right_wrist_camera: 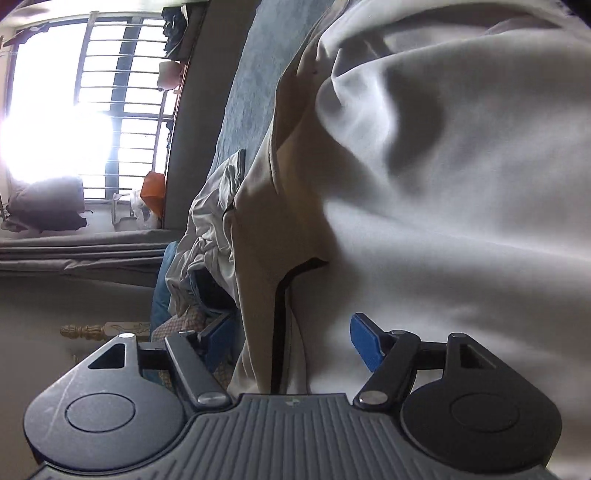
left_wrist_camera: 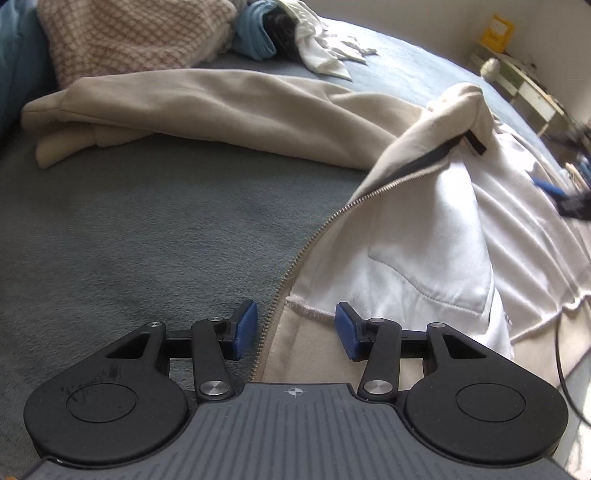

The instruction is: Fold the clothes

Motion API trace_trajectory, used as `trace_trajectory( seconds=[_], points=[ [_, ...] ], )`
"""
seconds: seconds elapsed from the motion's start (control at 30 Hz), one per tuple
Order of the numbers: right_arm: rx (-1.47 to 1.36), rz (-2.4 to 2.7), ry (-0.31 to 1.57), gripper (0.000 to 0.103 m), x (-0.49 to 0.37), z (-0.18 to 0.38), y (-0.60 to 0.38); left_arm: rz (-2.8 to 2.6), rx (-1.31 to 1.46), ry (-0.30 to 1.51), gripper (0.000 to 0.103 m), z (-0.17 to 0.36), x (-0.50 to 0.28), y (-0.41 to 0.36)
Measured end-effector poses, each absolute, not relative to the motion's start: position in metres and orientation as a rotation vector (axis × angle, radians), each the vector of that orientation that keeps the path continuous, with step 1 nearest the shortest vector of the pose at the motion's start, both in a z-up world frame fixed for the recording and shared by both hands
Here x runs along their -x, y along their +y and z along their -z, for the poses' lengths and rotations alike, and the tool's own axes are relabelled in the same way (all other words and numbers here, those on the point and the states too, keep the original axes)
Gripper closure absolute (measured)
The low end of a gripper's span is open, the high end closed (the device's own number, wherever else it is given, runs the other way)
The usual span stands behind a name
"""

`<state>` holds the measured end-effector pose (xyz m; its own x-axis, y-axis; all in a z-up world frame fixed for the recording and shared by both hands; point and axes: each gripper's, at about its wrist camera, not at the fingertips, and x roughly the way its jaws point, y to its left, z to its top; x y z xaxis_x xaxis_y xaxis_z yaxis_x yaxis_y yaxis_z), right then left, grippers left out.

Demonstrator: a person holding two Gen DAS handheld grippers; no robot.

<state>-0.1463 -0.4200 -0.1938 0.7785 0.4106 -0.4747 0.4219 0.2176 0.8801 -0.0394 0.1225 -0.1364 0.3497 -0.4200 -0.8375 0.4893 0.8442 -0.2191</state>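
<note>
A cream zip-up jacket [left_wrist_camera: 424,236] lies spread on the blue-grey bed cover [left_wrist_camera: 147,229], one sleeve [left_wrist_camera: 184,107] stretched out to the left. A flap of its front stands raised, showing the zipper [left_wrist_camera: 325,225]. My left gripper [left_wrist_camera: 295,328] hovers open over the jacket's bottom hem, the zipper edge running between its blue pads [left_wrist_camera: 245,328] without being pinched. My right gripper [right_wrist_camera: 291,341] is open wide, tilted sideways and close against the jacket [right_wrist_camera: 443,184]; a dark-edged fold of cloth lies between its fingers, loose. In the left wrist view it shows as a blur [left_wrist_camera: 569,206] at the right edge.
A checked blanket [left_wrist_camera: 129,33], a light blue garment [left_wrist_camera: 255,37] and a white garment [left_wrist_camera: 325,51] are heaped at the far end of the bed. A low shelf [left_wrist_camera: 524,81] stands by the wall on the right. A barred window [right_wrist_camera: 92,110] glares in the right wrist view.
</note>
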Motion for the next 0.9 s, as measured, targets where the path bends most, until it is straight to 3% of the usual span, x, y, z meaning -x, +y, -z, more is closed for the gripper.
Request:
trace_trajectory(
  seconds=[0.3, 0.4, 0.47, 0.57, 0.77, 0.9],
  points=[
    [-1.294, 0.094, 0.716, 0.031, 0.071, 0.226, -0.407, 0.631, -0.085, 1.038, 0.056, 0.147, 0.039, 0.126],
    [-1.239, 0.081, 0.687, 0.047, 0.068, 0.225, -0.401, 0.629, -0.116, 1.009, 0.063, 0.147, 0.044, 0.124],
    [-1.156, 0.080, 0.696, 0.076, 0.068, 0.216, -0.397, 0.626, -0.130, 0.996, 0.078, 0.147, 0.046, 0.123],
    [-1.008, 0.091, 0.701, 0.094, 0.072, 0.193, -0.395, 0.630, -0.088, 1.026, 0.097, 0.141, 0.042, 0.127],
    [-0.761, 0.127, 0.569, 0.102, 0.076, 0.110, -0.410, 0.796, 0.166, 1.083, 0.099, 0.104, 0.041, 0.141],
    [-0.685, 0.197, 0.469, 0.102, 0.064, 0.067, -0.426, 0.972, 0.316, 1.114, 0.099, 0.091, 0.052, 0.130]
  ],
)
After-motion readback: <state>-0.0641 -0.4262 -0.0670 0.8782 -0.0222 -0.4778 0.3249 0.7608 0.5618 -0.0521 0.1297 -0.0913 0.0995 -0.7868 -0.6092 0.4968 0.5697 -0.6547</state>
